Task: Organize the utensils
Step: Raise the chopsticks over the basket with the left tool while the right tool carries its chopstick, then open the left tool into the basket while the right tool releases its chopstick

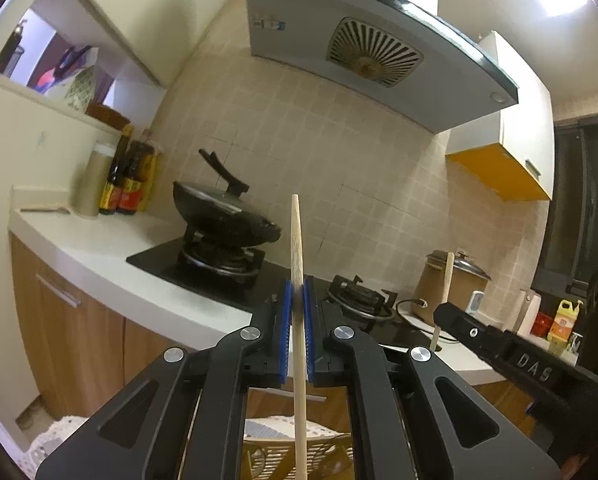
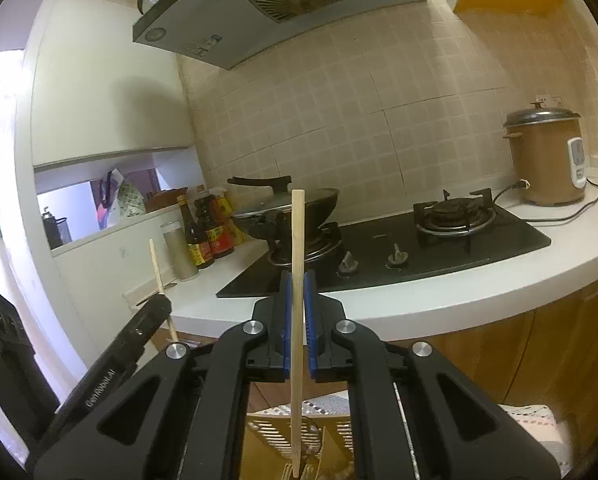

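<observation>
My left gripper [image 1: 298, 284] is shut on a wooden chopstick [image 1: 298, 248], held upright between its blue pads. My right gripper [image 2: 298, 278] is shut on a second wooden chopstick [image 2: 297, 240], also upright. Each gripper shows in the other's view: the right one [image 1: 443, 312] with its chopstick [image 1: 445, 284] at the right, the left one [image 2: 161, 304] with its chopstick [image 2: 157, 264] at the left. Below both grippers sits a yellow slotted utensil basket [image 2: 267, 428], also in the left wrist view [image 1: 267, 444]. The lower chopstick ends reach down over it.
A white counter [image 2: 459, 296] holds a black gas hob [image 2: 399, 248] with a lidded wok [image 2: 287, 208]. Sauce bottles [image 2: 207, 232] stand at the left, a rice cooker [image 2: 547, 156] at the right. A range hood [image 2: 259, 12] hangs above. A patterned cloth [image 2: 535, 428] lies under the basket.
</observation>
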A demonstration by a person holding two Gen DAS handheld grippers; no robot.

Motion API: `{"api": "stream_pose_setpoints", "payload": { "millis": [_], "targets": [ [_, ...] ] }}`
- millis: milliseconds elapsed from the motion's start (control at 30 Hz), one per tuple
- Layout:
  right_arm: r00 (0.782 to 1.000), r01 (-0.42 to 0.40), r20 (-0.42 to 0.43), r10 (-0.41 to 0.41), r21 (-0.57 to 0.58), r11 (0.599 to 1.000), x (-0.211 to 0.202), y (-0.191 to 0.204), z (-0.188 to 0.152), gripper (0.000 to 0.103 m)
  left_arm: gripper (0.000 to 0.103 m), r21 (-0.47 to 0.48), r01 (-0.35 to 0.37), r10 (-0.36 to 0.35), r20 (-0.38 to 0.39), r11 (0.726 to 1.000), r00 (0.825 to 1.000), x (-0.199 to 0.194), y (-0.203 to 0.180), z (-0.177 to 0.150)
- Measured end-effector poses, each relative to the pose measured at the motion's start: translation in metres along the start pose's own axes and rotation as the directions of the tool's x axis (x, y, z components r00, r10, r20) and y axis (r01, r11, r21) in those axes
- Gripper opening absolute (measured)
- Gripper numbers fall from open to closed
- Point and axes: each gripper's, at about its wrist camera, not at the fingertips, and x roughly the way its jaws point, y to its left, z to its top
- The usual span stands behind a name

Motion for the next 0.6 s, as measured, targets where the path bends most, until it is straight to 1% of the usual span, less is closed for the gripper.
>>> {"api": "stream_pose_setpoints", "payload": {
  "millis": [100, 167, 267, 433, 467, 533, 567, 600],
  "targets": [
    [1.000, 0.011, 0.022, -0.010, -0.053, 0.999, 0.003, 0.005, -0.015, 0.004, 0.003, -0.001, -0.011, 0.011, -0.010, 1.000, 1.000, 0.005, 0.005, -0.010],
    [1.000, 0.001, 0.014, 0.000, -0.059, 0.998, 0.006, 0.006, -0.021, 0.004, 0.004, 0.004, -0.014, 0.014, -0.018, 1.000, 1.000, 0.007, 0.007, -0.018],
    [1.000, -0.016, -0.002, 0.016, -0.052, 0.999, 0.008, 0.004, -0.029, 0.005, 0.004, 0.013, -0.017, 0.018, -0.027, 1.000, 0.999, 0.008, 0.009, -0.027],
    [1.000, -0.020, -0.003, 0.020, -0.034, 0.999, 0.000, 0.002, -0.035, 0.005, 0.004, -0.003, 0.004, -0.004, -0.043, 1.000, 0.999, 0.002, 0.015, -0.029],
    [1.000, -0.020, -0.006, 0.020, -0.036, 0.999, -0.002, 0.002, -0.034, 0.005, 0.006, -0.012, 0.007, -0.008, -0.043, 1.000, 0.999, 0.000, 0.017, -0.028],
    [0.999, -0.027, -0.023, 0.025, -0.055, 0.998, -0.005, 0.004, -0.034, 0.005, 0.020, -0.014, 0.003, -0.004, -0.050, 1.000, 0.999, -0.005, 0.019, -0.026],
    [0.999, -0.028, -0.034, 0.026, -0.072, 0.997, -0.008, 0.006, -0.035, 0.007, 0.022, -0.014, 0.006, -0.007, -0.051, 1.000, 0.999, -0.007, 0.020, -0.025],
    [0.999, -0.030, -0.043, 0.026, -0.083, 0.996, -0.010, 0.007, -0.036, 0.011, 0.023, -0.013, 0.007, -0.008, -0.052, 1.000, 0.999, -0.011, 0.021, -0.024]
  ]
}}
